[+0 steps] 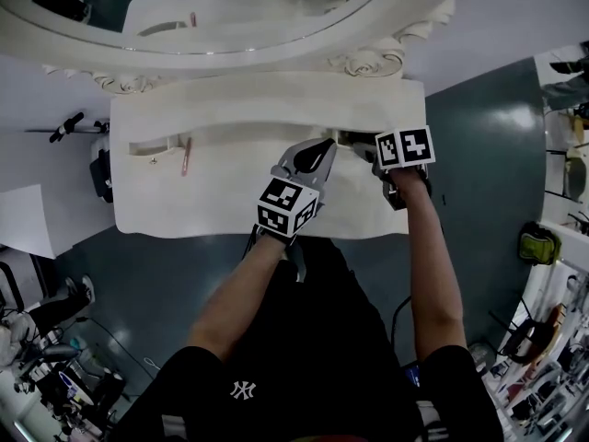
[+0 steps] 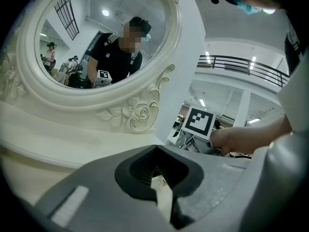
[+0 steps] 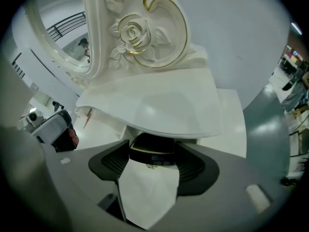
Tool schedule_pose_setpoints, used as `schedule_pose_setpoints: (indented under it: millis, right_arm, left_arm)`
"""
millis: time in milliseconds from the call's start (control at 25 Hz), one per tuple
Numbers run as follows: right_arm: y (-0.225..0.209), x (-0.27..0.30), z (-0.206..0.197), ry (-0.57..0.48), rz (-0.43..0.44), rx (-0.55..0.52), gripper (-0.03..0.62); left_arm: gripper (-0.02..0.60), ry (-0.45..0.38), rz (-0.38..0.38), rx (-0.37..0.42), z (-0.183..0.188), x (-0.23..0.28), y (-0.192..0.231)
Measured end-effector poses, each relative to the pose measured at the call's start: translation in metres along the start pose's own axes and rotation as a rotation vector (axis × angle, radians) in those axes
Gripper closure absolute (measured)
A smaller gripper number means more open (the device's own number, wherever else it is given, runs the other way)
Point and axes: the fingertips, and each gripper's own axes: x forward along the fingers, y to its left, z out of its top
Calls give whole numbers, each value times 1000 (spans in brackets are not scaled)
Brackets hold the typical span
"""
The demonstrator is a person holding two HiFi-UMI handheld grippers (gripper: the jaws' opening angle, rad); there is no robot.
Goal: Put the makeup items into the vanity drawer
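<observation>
Glossy black compact (image 3: 153, 149), matt grey right tool (image 3: 152, 157), smooth vanity (image 1: 230, 99)

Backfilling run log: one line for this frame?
left gripper shut, empty | right gripper shut on dark compact at vanity ledge | pink pencil on tabletop

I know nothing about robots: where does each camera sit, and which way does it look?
Head view: on the person's head, looking steeply down at the vanity; both forearms, the left claw and right claw show.
Left gripper view: on the left claw, facing the mirror; its jaws, together, and the right hand show.
Right gripper view: on the right claw, facing the mirror's rose carving; its jaws grip a black case.
Shared: all three see the mirror; head and left views both see the right claw's marker cube.
</observation>
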Motion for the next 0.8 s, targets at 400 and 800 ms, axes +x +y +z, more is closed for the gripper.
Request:
schedule_pose_setpoints:
  millis: [400,800]
  right_arm:
    - [-13,-18,-6,-103,-103,-43,434]
    - [-3,-12,-3,-157,-90,-135,510]
  left_arm:
    - [581,6,14,1,-1,3,0]
    - [581,10,62,12,-6,-14,4]
